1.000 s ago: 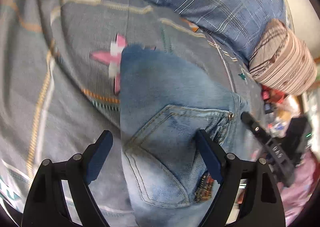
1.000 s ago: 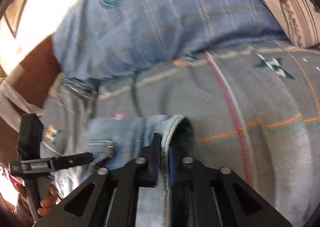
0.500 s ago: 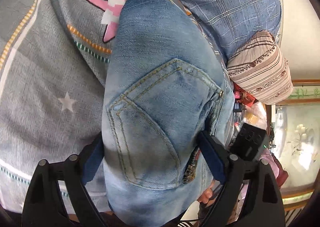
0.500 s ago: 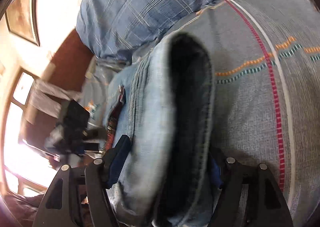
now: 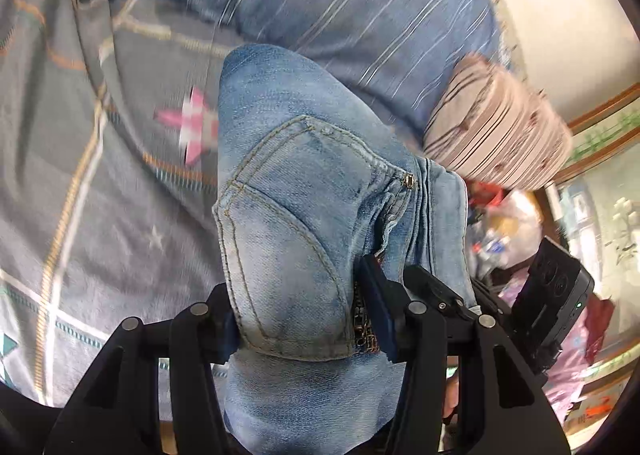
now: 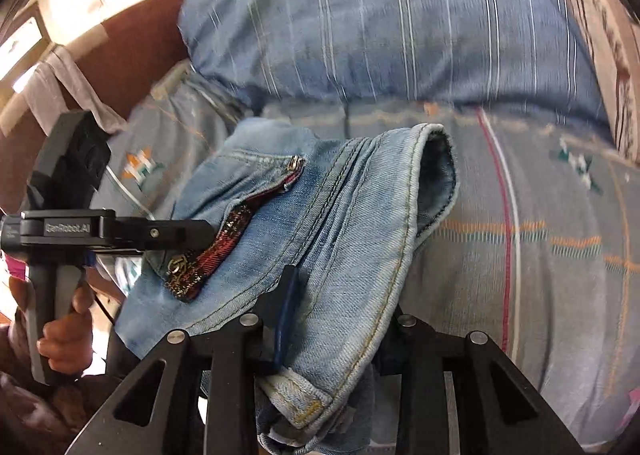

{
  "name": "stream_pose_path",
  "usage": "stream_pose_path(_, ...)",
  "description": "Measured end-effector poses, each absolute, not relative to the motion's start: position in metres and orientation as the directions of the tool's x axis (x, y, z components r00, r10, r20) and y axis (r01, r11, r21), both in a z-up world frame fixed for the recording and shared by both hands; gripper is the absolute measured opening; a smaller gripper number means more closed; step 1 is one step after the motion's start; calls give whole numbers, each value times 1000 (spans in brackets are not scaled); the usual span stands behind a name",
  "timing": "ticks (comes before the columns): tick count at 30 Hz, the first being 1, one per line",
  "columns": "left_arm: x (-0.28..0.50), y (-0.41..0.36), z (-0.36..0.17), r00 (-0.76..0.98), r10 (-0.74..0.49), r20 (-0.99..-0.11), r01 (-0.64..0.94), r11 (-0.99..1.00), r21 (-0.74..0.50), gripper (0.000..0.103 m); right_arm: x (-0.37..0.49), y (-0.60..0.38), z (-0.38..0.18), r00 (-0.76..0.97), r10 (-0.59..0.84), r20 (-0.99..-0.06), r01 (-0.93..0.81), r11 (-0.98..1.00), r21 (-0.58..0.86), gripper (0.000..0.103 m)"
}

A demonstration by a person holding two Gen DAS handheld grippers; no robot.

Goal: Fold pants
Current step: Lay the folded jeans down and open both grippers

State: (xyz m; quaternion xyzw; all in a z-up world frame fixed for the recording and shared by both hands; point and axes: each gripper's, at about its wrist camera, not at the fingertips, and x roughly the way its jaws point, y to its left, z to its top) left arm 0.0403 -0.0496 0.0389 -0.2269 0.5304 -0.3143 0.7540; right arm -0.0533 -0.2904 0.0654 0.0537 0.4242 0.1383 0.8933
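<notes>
A: Bedding first? The grey bedspread [image 5: 80, 195] with coloured stripes and a pink-and-white star motif [image 5: 192, 127] fills most of the left wrist view, and a blue plaid duvet [image 5: 340, 3] is heaped along its far side.

B: Same grey bedspread in the right wrist view, with the duvet bunched behind it. A beige striped pillow [image 5: 496, 135] sits beside the duvet's end.

A: And the jeans [image 5: 288, 191]?

B: Light-wash denim, folded into a thick bundle, over the bedspread and gripped from both sides. The back pocket [image 5: 280, 255] faces the left camera. Whether the far end rests on the bed or hangs just above it, I can't tell; the frame is blurred.

A: Left gripper [image 5: 306, 319]?

B: Its jaws are closed onto the bundle at the pocket end, one finger on each side of the denim, fabric bulging between them.

A: Right gripper [image 6: 340, 319]?

B: Clamped on the waistband edge [image 6: 412, 215], the denim draped over its fingers. A blue pad [image 6: 288, 307] presses into the cloth on one side; the other finger is mostly hidden beneath it.

A: Anything smaller?

B: A red plaid trim strip with a metal stud [image 6: 224, 247] on the jeans, and the left gripper's handle held by a hand [image 6: 64, 331] at the edge of the right camera.
</notes>
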Motion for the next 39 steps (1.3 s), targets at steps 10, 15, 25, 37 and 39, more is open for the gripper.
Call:
stream_pose_path(10,119,-66,36,391,-573,-721,250,820,-516,56,32,-288,74,700,293,-651,-176,955,240,34)
stream_pose_path(15,133,-63,-20,382,-457,-803,162,889,-429,72,78,-296,-6,578,184,-795,-18,977,213,57)
stream_pose_path(25,86,-55,17,576,-200,-792,139,979,-146,82,30,-295,52,694,-55,-718,109,994,30,103)
stream_pose_path(37,11,-37,10,707,-87,-702,94,995,-29,82,-56,-254,55,751,-197,-630,116,979,-169,103)
stream_pose_path(39,4,-37,14,708,-91,-700,121,993,-6,82,-60,-252,55,741,-208,-639,112,976,-189,103)
